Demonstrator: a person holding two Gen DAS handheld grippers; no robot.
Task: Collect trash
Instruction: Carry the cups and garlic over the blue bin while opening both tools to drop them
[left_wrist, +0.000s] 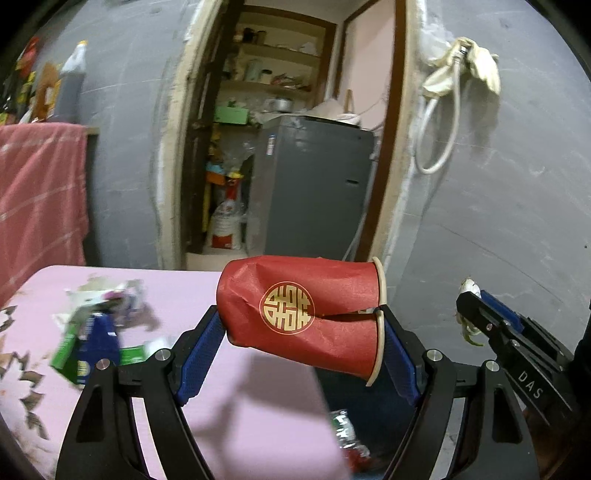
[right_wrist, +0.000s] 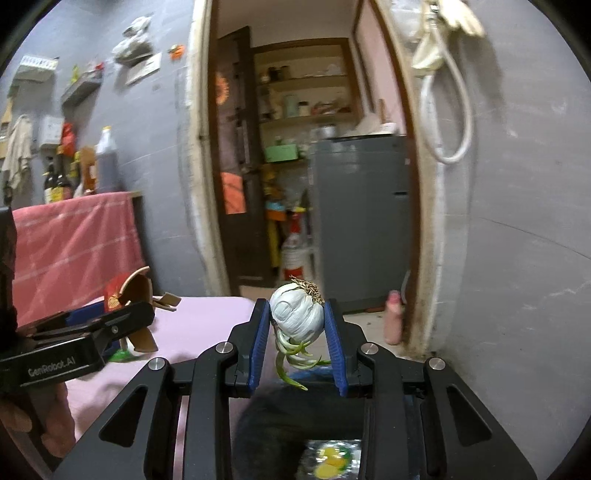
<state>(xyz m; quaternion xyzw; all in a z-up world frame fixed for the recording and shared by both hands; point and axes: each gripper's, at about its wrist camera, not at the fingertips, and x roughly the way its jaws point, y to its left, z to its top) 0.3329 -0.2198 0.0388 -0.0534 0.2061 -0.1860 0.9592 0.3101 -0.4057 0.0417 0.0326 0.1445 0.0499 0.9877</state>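
Two grippers were loaded at once, both carrying trash over a dark bin.
Crushed red paper cup (left_wrist: 301, 314) sat sideways, clamped between left gripper (left_wrist: 304, 328) pads, rim at 3 o'clock; creased wall might buckle and slip. Sprouted garlic bulb (right_wrist: 297, 314) was pinched at right gripper (right_wrist: 297, 332) fingertips, shoots hanging toward 6 o'clock; round skin could roll out, missing bin (left_wrist: 388, 402) at 6 o'clock.
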